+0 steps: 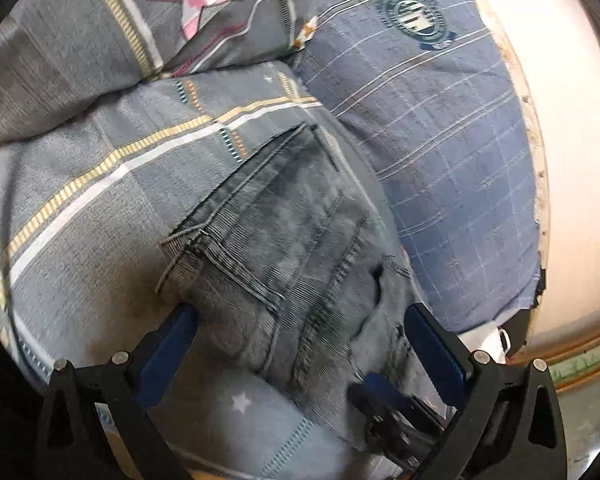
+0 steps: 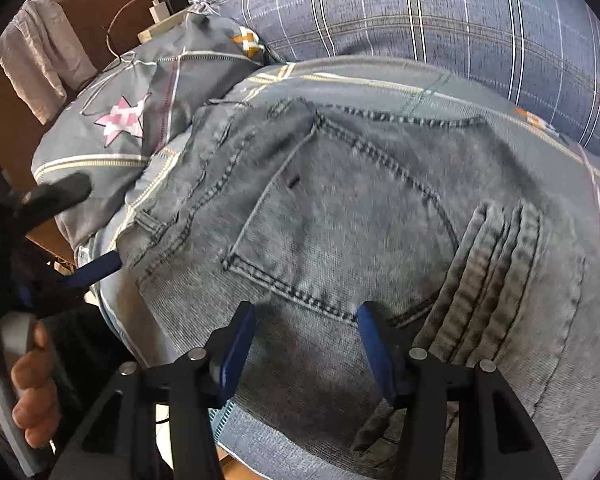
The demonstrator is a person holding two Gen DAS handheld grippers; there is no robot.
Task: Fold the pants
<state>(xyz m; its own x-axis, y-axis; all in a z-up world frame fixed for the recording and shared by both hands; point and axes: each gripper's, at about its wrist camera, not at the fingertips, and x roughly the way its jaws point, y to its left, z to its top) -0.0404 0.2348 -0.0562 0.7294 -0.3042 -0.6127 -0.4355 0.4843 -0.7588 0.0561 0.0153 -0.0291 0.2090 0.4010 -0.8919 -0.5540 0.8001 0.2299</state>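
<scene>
1. Surroundings: your work surface is a bed under a grey plaid cover [image 1: 100, 168]. A grey pillow with a pink star [image 2: 80, 132] lies at the far left. A blue checked pillow [image 1: 440, 140] lies at the far right, touching the grey one.
2. Obstructions: a white charger and cable [image 2: 140, 20] sit beyond the grey pillow, well apart from the jeans. A pale wall [image 1: 572, 120] bounds the bed's right side.
3. Task item: the folded jeans [image 2: 360, 220] lie on the cover, back pocket up. The stacked hems sit at the near right.
4. Material: faded grey-blue denim with dark double stitching. The hem edges form thick ribbed layers.
5. Left gripper [image 1: 300, 328]: its blue pads stand wide apart, one on each side of the folded denim. You cannot tell from this view whether they press it.
6. Right gripper [image 2: 306, 320]: it is partly open above the pocket's near edge and grips nothing.
7. Clearance: bare cover shows left of the jeans. A hand [image 2: 32, 384] holds the left gripper's handle there.
</scene>
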